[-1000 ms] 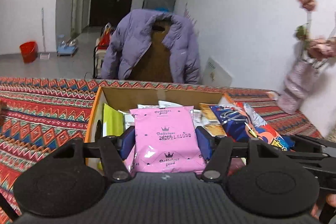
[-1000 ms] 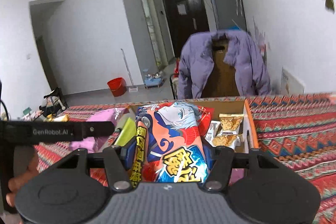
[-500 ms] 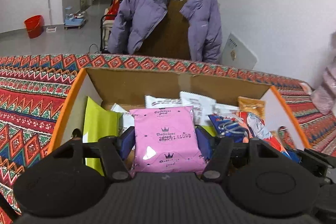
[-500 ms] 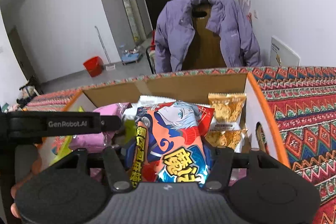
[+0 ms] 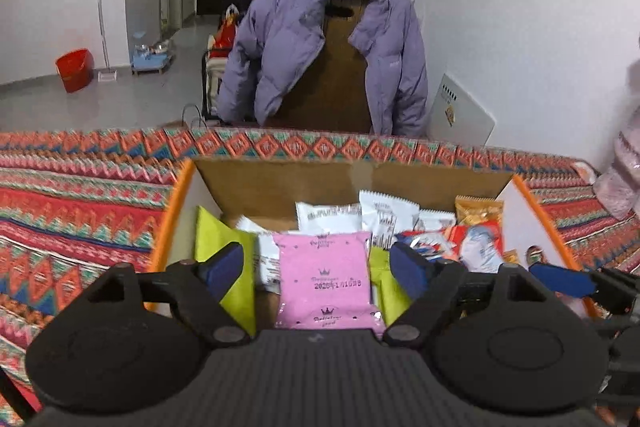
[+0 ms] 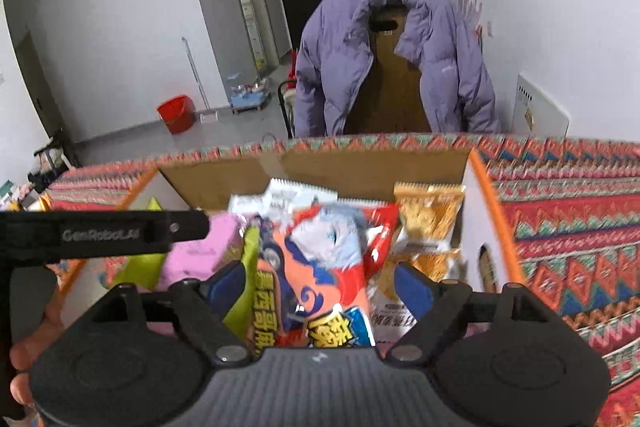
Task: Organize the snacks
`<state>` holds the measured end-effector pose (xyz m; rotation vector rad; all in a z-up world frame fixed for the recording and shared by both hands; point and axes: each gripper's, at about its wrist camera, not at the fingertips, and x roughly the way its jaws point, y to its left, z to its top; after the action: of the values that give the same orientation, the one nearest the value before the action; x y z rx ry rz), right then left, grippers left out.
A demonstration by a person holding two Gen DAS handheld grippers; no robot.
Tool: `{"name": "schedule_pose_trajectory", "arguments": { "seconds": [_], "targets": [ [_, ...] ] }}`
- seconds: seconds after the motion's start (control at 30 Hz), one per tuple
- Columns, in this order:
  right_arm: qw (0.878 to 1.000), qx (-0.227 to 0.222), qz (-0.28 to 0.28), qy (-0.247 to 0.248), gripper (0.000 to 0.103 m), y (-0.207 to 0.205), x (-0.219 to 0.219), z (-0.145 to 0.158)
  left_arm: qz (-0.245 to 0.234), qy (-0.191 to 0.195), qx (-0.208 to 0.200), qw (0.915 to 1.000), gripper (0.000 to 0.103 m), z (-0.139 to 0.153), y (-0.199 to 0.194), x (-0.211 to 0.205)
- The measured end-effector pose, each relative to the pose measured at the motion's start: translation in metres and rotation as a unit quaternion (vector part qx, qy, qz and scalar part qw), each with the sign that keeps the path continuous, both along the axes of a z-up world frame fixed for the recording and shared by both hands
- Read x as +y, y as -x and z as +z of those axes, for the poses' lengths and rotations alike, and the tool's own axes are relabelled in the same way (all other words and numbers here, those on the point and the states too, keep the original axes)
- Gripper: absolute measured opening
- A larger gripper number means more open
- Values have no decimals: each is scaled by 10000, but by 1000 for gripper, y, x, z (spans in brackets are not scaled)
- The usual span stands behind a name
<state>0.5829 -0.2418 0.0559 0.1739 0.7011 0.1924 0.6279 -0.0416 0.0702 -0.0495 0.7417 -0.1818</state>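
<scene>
You are working with two soft, light film packets, both now over the open cardboard box with the orange rim (image 5: 170,215) that sits on the red zigzag-patterned cloth (image 5: 72,203). The flat pink sealed packet with the crown print (image 5: 326,281) looks thin and floppy; it will crumple before it resists, so take it across its flat faces near the middle, not by the crimped end, which would likely slide. The glossy orange and red cartoon-printed snack bag (image 6: 320,275) is puffier and slick, and whatever is inside is probably brittle, so a gentle squeeze at the lower half is the safer hold

Your left gripper (image 5: 320,263) has just been opening: its blue pads (image 5: 224,265) now stand clear on either side of the pink packet, with lime-green packets showing in the gaps, so the packet lies between the jaws but is no longer pinched. It rests among the white (image 5: 328,217) and lime-green packets (image 5: 226,267) in the left part of the box

Your right gripper (image 6: 320,283) has likewise just been opening. The cartoon bag is between its jaws; a gap shows at the right pad, while the left pad sits very close to the bag's edge and contact there is hard to judge. The bag leans in the right part of the box, just left of the golden-yellow cracker packets (image 6: 428,211)
</scene>
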Motion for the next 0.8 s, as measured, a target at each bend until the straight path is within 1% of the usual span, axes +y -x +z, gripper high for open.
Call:
{"name": "schedule_pose_trajectory", "arguments": {
  "seconds": [0.17,0.27,0.3,0.4,0.43,0.5,0.63,0.8],
  "targets": [
    [9995,-325,15,-1,85,32,-11,43,15,-58,-348,9994,84,38,38,9],
    [9985,-554,5,36,85,57,-16,69,-9,-87,-561,9984,85,61,69,15],
    [9978,-656,5,55,85,67,-17,78,-12,-93,-664,9977,87,68,80,17],
    [9959,-902,36,101,88,95,-20,98,-55,-119,-1079,9941,92,89,115,21],
    [9950,-989,48,115,92,105,-20,104,-82,-149,-1185,9928,94,94,125,21],
    [9932,-1155,63,140,94,123,-20,114,-124,-192,-1375,9902,94,103,147,21],
    [9904,-1359,107,218,94,157,-20,128,-131,-254,-1573,9871,97,110,186,20],
    [9882,-1494,204,263,95,202,-19,132,-77,-275,-1746,9842,98,110,240,24]
  ]
}}
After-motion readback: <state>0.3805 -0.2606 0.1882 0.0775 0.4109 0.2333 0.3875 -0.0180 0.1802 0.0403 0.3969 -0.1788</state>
